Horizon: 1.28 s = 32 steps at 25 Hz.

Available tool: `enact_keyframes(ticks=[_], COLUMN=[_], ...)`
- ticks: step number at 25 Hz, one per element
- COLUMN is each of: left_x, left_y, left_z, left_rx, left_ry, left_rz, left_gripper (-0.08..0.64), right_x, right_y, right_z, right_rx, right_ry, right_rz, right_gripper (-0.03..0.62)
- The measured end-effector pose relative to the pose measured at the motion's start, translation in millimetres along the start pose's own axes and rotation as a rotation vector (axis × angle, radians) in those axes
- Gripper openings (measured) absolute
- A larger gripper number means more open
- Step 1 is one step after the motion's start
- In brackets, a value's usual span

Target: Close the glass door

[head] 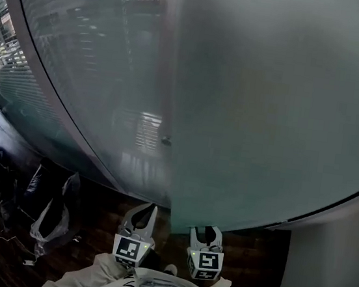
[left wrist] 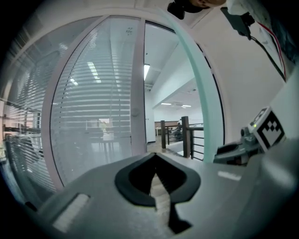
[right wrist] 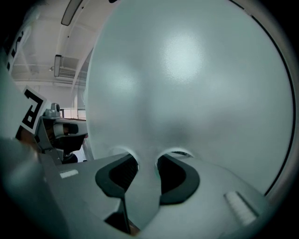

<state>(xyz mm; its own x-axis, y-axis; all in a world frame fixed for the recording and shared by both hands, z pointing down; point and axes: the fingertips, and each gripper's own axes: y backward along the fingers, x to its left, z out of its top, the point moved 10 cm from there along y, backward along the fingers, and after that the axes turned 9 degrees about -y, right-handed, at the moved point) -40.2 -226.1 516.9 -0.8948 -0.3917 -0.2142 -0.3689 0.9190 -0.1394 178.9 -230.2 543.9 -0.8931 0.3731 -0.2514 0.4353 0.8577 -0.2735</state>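
The right gripper (right wrist: 147,162) has its jaws partway apart and clamped on the free edge of the frosted pale-green glass door (right wrist: 196,88). In the right gripper view the pane runs down between the two dark pads (right wrist: 117,175) and fills the gap. Ahead of the jaws it rises to cover nearly the whole picture. The left gripper (left wrist: 156,156) has its jaws pressed together tip to tip, with nothing between them. Straight ahead of these jaws is an open doorway, and beyond it stand dark railing posts (left wrist: 185,135) in a brightly lit room. Just left of that opening rises a pale upright frame post (left wrist: 137,93). Further left is a clear glass wall with white horizontal blinds behind it (left wrist: 88,107). To the right of the left jaws, the door's green edge arcs upward, with the right gripper's black-and-white marker cube (left wrist: 270,128) beside it. In the head view the two grippers sit low and side by side, the left one just beside the door's edge. Whether it touches the glass cannot be told. Below and to the left of the left jaws lies a dark wooden floor (head: 99,204). Further left, a white plastic bag (head: 48,221) lies among black bags. White sleeves (head: 99,277) show behind both cubes.
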Motion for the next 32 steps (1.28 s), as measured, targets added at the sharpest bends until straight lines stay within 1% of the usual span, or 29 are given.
enact_keyframes(ticks=[6, 10, 14, 23, 28, 32], left_x=[18.2, 27.2, 31.5, 50.7, 65.7, 77.3], left_y=[-26.7, -38.3, -47.1, -65.6, -75.6, -82.2], left_z=[1.2, 1.3, 1.1, 1.5, -3.0, -8.3], left_rx=[-0.019, -0.019, -0.042, -0.074, -0.097, -0.115], left_ry=[0.009, 0.003, 0.012, 0.046, 0.041, 0.037], left_rz=[-0.058, -0.082, -0.113, -0.154, -0.2, -0.236], left_gripper=[0.003, 0.003, 0.003, 0.003, 0.003, 0.003], right_x=[-2.4, -6.9, -9.2, -12.2, -14.7, -15.1], right_y=[-15.7, -24.6, -31.5, -46.5, -54.1, -63.1], right_z=[2.1, 1.1, 5.8, 9.8, 11.8, 12.2], right_rx=[0.0, 0.0, -0.011, -0.037, -0.043, -0.058], right_ry=[-0.01, -0.009, -0.024, -0.046, -0.041, -0.046], right_rz=[-0.035, -0.067, -0.089, -0.161, -0.178, -0.209], right_gripper=[0.126, 0.126, 0.126, 0.126, 0.126, 0.126])
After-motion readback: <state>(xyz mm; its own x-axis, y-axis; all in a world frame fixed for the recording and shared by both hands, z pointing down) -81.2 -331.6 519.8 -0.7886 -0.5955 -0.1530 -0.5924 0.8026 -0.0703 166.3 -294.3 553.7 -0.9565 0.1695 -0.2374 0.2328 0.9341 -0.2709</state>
